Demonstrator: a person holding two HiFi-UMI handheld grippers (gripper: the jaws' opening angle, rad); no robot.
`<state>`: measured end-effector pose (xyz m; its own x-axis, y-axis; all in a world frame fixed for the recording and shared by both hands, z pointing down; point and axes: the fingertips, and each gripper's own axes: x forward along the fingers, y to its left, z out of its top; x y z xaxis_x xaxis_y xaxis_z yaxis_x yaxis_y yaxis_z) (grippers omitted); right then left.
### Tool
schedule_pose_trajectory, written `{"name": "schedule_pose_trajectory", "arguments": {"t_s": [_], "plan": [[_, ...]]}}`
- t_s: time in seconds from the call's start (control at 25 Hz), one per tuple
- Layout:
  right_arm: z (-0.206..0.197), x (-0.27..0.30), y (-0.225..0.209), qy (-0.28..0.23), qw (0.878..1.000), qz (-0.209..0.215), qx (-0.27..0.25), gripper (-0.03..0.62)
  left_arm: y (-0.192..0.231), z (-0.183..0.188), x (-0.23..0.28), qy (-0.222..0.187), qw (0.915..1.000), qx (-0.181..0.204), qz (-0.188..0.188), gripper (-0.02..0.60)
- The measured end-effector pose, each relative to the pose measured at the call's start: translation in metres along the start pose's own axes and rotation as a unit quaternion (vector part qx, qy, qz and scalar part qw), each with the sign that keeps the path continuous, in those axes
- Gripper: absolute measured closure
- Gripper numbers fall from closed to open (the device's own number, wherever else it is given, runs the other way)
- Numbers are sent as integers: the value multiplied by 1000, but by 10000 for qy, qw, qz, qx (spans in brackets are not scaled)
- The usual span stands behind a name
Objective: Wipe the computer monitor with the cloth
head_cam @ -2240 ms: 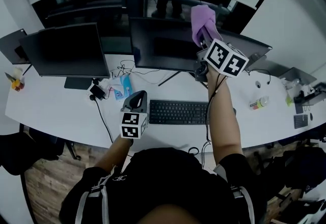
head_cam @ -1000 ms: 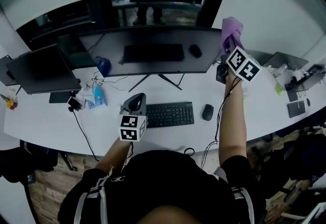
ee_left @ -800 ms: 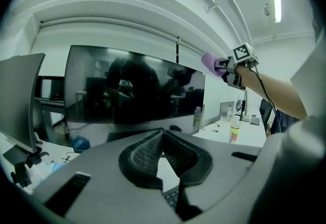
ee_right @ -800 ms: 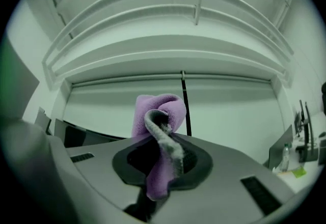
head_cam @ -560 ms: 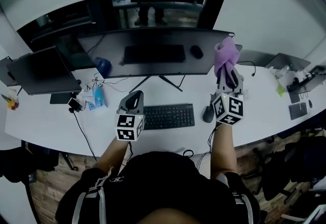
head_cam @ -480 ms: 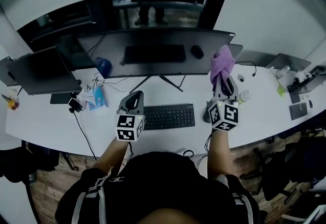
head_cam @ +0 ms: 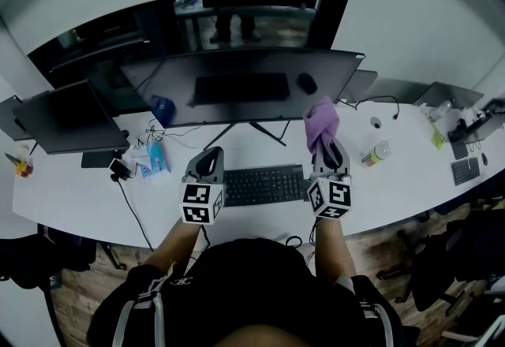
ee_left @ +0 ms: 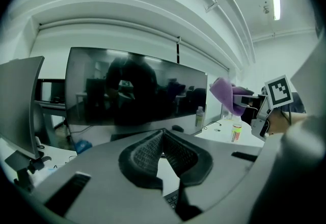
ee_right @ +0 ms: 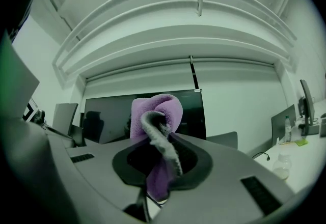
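Observation:
A wide dark monitor (head_cam: 237, 85) stands at the back of the white desk (head_cam: 71, 172); it also fills the left gripper view (ee_left: 132, 90) and shows behind the cloth in the right gripper view (ee_right: 198, 111). My right gripper (head_cam: 325, 150) is shut on a purple cloth (head_cam: 320, 123), held over the desk right of the keyboard (head_cam: 262, 184), clear of the screen. The cloth (ee_right: 155, 136) bunches up between the jaws. My left gripper (head_cam: 207, 164) hovers left of the keyboard, shut and empty (ee_left: 162, 141).
A second monitor (head_cam: 67, 117) stands at the left. Cables, a blue packet (head_cam: 154, 156) and a small gadget lie left of the keyboard. A bottle (head_cam: 372, 154) lies on the desk to the right, with more items at the far right edge.
My right gripper with the cloth has come down from the monitor's upper right corner and back toward me, to the desk beside the keyboard. The left gripper barely moved.

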<state>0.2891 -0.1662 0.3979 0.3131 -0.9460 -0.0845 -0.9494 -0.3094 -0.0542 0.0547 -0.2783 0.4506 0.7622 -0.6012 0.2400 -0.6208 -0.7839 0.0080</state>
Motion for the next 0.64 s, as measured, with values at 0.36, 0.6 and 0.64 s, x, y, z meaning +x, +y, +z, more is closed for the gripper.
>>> {"name": "schedule_pose_trajectory", "arguments": {"t_s": [0.36,0.6,0.64], "plan": [[-5,2,1,52,9999,64,87,531,2,1,-1,-8,10000,7,22,568],[-9,2,7,166,9996,172,146,531,6,1,-3,4,10000,-9,58,568],[-10,1,9,190,9995,197,158,531,6,1,-4,1,10000,-10,63,568]]}}
